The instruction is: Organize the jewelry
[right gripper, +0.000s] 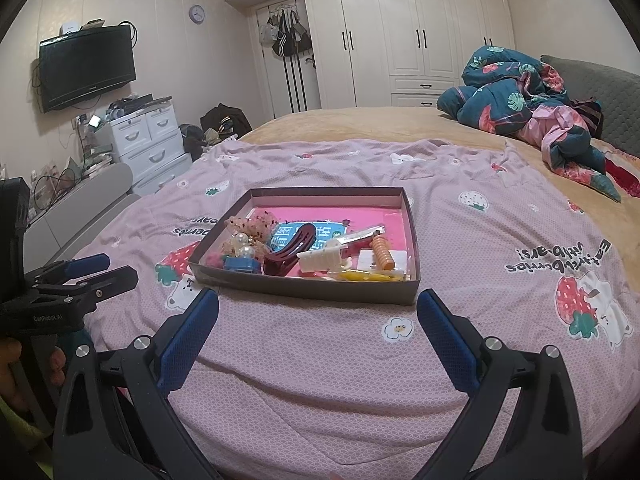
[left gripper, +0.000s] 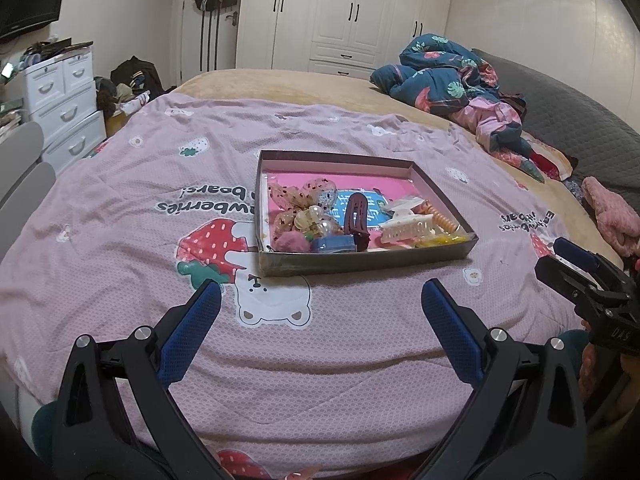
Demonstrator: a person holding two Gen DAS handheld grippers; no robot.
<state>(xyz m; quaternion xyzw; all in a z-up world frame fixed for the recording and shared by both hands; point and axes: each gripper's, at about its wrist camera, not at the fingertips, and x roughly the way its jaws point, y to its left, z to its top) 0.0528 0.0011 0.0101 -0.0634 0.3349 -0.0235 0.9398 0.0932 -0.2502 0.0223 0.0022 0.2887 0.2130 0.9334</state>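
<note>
A shallow dark box [left gripper: 360, 261] with a pink floor sits on the pink strawberry-print quilt [left gripper: 120, 264]; it also shows in the right wrist view [right gripper: 312, 290]. Inside lie a dark red hair clip [left gripper: 356, 216], a white claw clip [left gripper: 406, 229], an orange spiral hair tie [left gripper: 442, 216], a sheer spotted bow [left gripper: 300, 200], a pink pom-pom [left gripper: 292, 242] and a blue item [left gripper: 334, 245]. My left gripper [left gripper: 320, 308] is open and empty, just short of the box's near wall. My right gripper [right gripper: 318, 312] is open and empty, also just short of the box.
A crumpled blue floral duvet [right gripper: 520, 92] lies at the bed's far right by a grey headboard [right gripper: 612, 96]. White drawers [right gripper: 148, 144] and a wall TV [right gripper: 86, 66] stand at left, wardrobes [right gripper: 400, 36] behind. A pink fluffy item [left gripper: 612, 216] lies at the right.
</note>
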